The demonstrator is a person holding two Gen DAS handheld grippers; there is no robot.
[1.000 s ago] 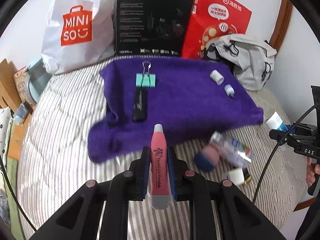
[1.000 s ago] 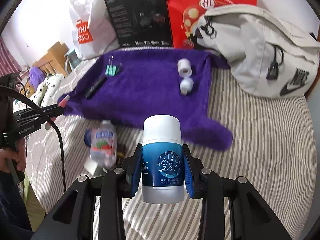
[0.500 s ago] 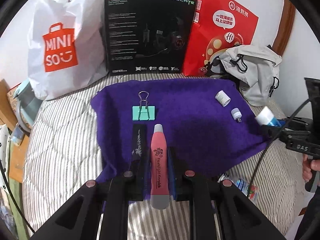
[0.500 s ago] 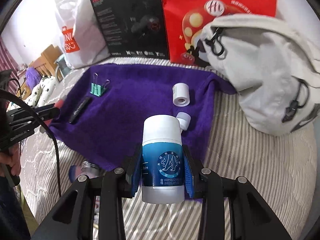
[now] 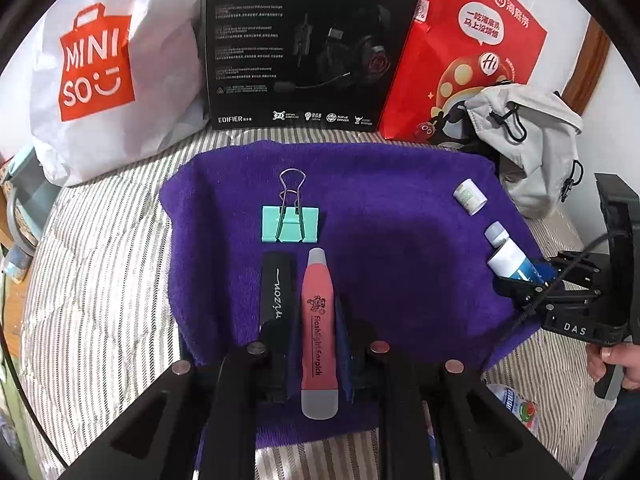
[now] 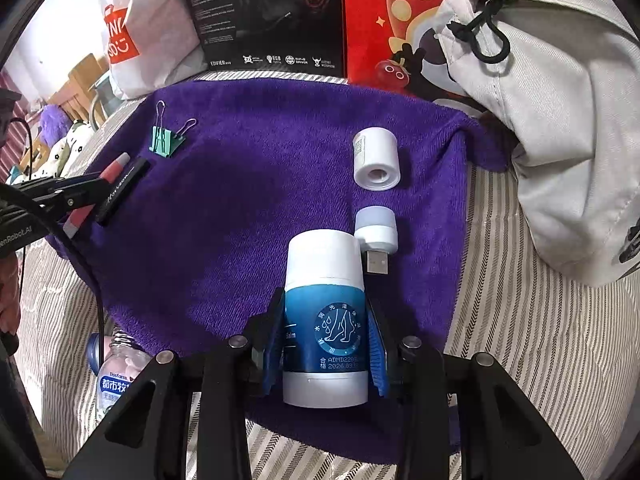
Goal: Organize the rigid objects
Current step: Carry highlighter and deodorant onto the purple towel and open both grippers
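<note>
left gripper (image 5: 318, 344): clamped on a pink pen-shaped flashlight earpick with grey ends (image 5: 318, 320), long axis running straight forward along the fingers, grey tip pointing at the far edge of the towel.
right gripper (image 6: 326, 344): clamped on a blue-and-white cylindrical balm stick (image 6: 325, 320), white cap forward, axis likewise along the fingers.
surface: purple terry towel (image 5: 392, 264) spread on a striped mattress (image 5: 100, 280); both held items hang low over its near edge, contact with the cloth not clear.
left column on towel: mint-green metal binder clip (image 5: 291, 224) ahead, slim black lettered stick (image 5: 276, 288) behind it, lying lengthwise just left of the earpick and parallel to it.
right column on towel: white short cylinder (image 6: 376, 160) farthest, small white usb night light (image 6: 376, 232) next, plug toward the camera, just ahead and right of the balm stick's cap.
key relation: open cloth lies directly under each held item; earpick axis already matches the black stick beside it, so likely only a lowering and release; balm stick sits in line behind the usb light, nearest to the right gripper alone.
still off the towel: clear small bottle with printed label (image 6: 116, 384) on the mattress, nearer the left gripper.
risk: round balm stick may roll on release toward the usb light.
</note>
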